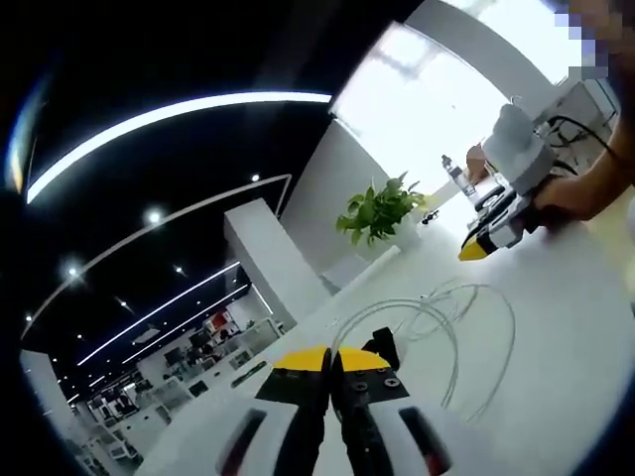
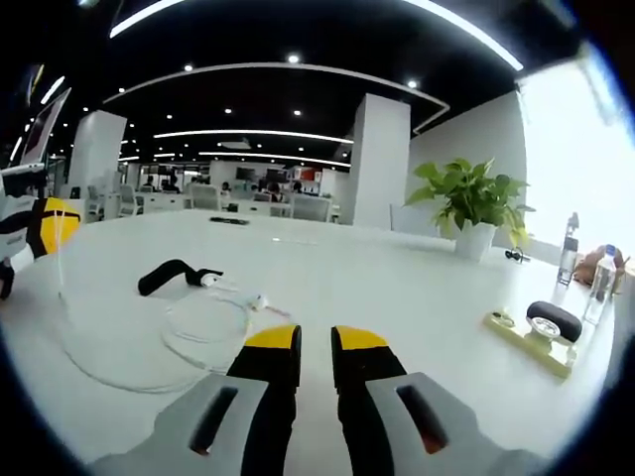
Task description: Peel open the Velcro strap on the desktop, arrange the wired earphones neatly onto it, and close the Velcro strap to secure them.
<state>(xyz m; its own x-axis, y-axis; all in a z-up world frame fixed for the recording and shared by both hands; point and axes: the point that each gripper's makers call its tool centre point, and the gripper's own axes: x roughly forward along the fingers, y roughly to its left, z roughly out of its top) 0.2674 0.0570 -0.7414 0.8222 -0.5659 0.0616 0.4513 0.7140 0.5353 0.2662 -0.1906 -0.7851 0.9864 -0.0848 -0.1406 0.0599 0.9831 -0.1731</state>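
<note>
Right gripper view looks across a white desk (image 2: 397,288) in an open office. The right tool (image 2: 316,342) hangs low over the desk with its 2 yellow-tipped jaws a little apart and nothing between them. Just ahead of it, to the left, lie the wired earphones (image 2: 164,332), a thin white cable in loose, uneven loops. At the far edge of the loops lies the black Velcro strap (image 2: 177,274), curved and touching the cable near the earbuds; I cannot tell if it is already peeled open. The left tool (image 2: 45,228) enters from the left edge, raised beside the loops.

In the left gripper view, the left tool's jaws are almost together and hold nothing that I can see. The strap sits just beyond the jaw tips, and the cable spreads behind it. A hand (image 1: 575,193) holds the right tool farther away.

My judgement: the task is at an early point. The cable is not yet coiled neatly or laid on the strap, and closing is still left.
</note>
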